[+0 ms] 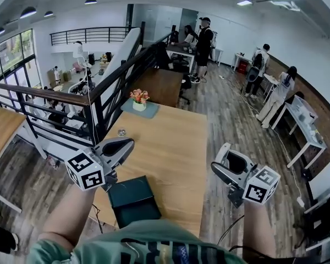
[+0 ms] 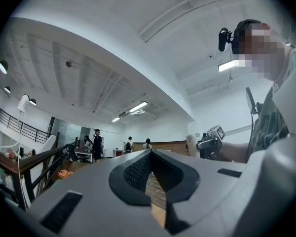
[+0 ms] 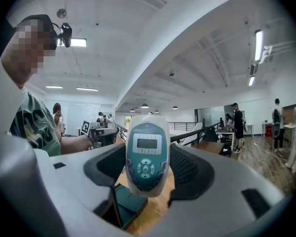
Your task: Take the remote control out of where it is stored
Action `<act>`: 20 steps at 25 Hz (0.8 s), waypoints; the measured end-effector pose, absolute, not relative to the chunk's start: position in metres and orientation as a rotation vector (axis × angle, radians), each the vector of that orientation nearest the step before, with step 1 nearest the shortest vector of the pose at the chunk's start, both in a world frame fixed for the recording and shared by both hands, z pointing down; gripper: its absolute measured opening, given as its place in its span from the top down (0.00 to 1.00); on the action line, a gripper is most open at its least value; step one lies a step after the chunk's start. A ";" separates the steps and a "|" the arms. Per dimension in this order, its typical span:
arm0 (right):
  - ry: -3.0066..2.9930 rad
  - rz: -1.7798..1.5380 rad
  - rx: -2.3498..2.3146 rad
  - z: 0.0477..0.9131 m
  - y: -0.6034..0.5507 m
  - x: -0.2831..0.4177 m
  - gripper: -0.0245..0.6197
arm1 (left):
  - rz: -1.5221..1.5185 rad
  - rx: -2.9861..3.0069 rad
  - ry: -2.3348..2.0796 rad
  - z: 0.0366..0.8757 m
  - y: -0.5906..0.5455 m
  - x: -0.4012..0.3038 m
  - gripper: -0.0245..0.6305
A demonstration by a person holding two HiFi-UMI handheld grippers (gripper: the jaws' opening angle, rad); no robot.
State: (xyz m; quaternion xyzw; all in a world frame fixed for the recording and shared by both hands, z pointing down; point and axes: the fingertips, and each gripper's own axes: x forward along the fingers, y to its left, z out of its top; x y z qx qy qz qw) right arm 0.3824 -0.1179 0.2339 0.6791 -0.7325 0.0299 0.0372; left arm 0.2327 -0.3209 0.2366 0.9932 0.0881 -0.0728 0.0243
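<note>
Aloft, the remote control stands clamped upright in the right claw, above the green case on the worktop. The left claw is closed and empty. Its smooth shell could slip if the pinch slackens.

My left claw is held out in front of me on my bare left forearm, its jaws closed flat together with nothing between them. My right claw points level on my right forearm, well apart from the left, jaws clamped on the sides of the remote control, which stands upright between them.
</note>
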 end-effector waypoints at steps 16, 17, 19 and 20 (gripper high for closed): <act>-2.154 0.155 2.131 0.205 -0.128 0.525 0.51 | -0.105 3.153 0.226 0.215 -0.334 0.356 0.96; -2.150 0.172 2.132 0.209 -0.138 0.533 0.51 | -0.093 3.154 0.231 0.217 -0.340 0.365 0.96; -2.144 0.203 2.136 0.217 -0.161 0.548 0.51 | -0.077 3.151 0.250 0.224 -0.354 0.382 0.96; -2.141 0.216 2.138 0.221 -0.175 0.556 0.51 | -0.072 3.149 0.260 0.228 -0.364 0.391 0.96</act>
